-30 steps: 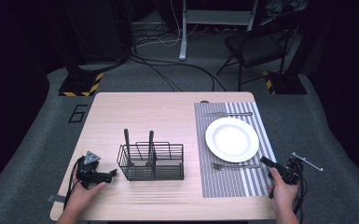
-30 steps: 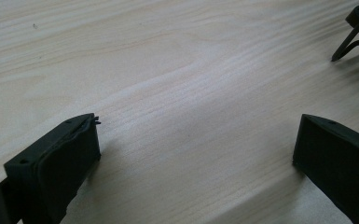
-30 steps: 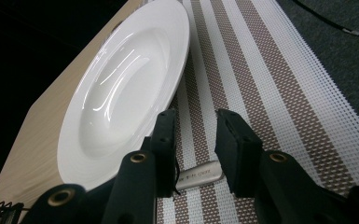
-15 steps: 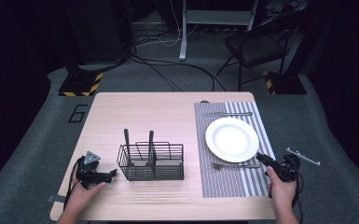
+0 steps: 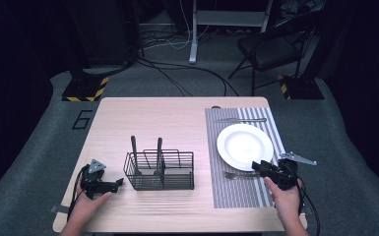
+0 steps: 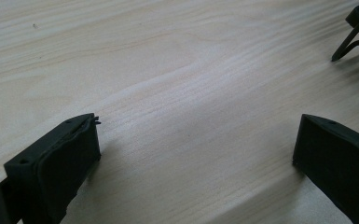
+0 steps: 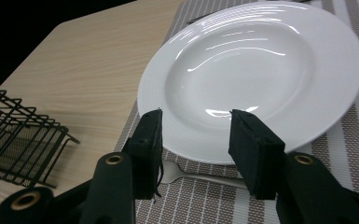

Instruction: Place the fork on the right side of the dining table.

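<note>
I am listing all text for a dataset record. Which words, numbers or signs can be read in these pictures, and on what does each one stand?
"6": a dark outlined digit on the grey floor, just left of the table.
No other text is readable; the plate, wire basket and both grippers carry none that I can see.

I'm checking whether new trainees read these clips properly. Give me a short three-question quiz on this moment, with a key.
1. True or false: the round white plate sits on the striped grey placemat.
2. Which piece of cutlery lies just in front of the right gripper? A) silver fork B) spoon C) ladle
3. How many dark handles stand up in the black wire caddy?

Key: 1. True. 2. A; the fork lies on the placemat at the plate's near edge, with the open jaws over it. 3. Two, in the caddy's left part.
</note>
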The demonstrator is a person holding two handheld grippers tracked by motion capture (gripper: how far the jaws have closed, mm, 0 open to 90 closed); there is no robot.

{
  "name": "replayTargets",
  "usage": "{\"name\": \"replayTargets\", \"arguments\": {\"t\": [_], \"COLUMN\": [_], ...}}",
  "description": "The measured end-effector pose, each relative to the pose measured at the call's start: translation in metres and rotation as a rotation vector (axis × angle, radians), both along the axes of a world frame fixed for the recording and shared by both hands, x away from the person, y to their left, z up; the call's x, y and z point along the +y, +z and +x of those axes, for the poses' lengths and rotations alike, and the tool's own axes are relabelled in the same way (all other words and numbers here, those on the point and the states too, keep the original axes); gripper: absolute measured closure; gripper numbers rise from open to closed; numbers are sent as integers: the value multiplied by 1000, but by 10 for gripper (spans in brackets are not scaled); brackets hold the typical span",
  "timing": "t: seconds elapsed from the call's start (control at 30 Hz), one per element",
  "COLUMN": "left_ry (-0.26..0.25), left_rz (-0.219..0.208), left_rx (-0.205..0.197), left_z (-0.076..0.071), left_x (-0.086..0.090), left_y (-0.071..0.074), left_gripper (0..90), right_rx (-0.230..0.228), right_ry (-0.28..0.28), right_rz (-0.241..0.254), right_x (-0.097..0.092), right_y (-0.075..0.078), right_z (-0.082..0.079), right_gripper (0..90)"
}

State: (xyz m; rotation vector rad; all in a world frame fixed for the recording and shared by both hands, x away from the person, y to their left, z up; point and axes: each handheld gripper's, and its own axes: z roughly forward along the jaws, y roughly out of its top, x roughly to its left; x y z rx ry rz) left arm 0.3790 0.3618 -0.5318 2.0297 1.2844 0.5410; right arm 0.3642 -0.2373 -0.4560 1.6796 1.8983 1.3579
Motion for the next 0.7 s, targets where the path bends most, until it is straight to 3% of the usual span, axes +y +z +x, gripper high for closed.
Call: {"name": "replayTargets", "arguments": {"t": [0.27,0.4,0.53,0.67,0.7], "left_ry": [0,0,0,1,0], "left_rz": [0,0,0,0,0], "left_rx": [0,0,0,0,0], "left_z": [0,0,0,0,0], "left_x": [0,0,0,0,0], "left_y": [0,0,0,0,0], "left_gripper": [1,2,2,2,2], "right_rx": [-2,-26,-82,-95,-104], "right_ry": [98,147,227,281,329], "right_rz": [-48,-81,-170,-213,-245], "right_x": [23,36,53,64,73], "right_y": [-2,-5,-15,-23,-29], "right_z": [-1,-3,-6,-8,-8], "right_gripper": [525,511,493,481,467]}}
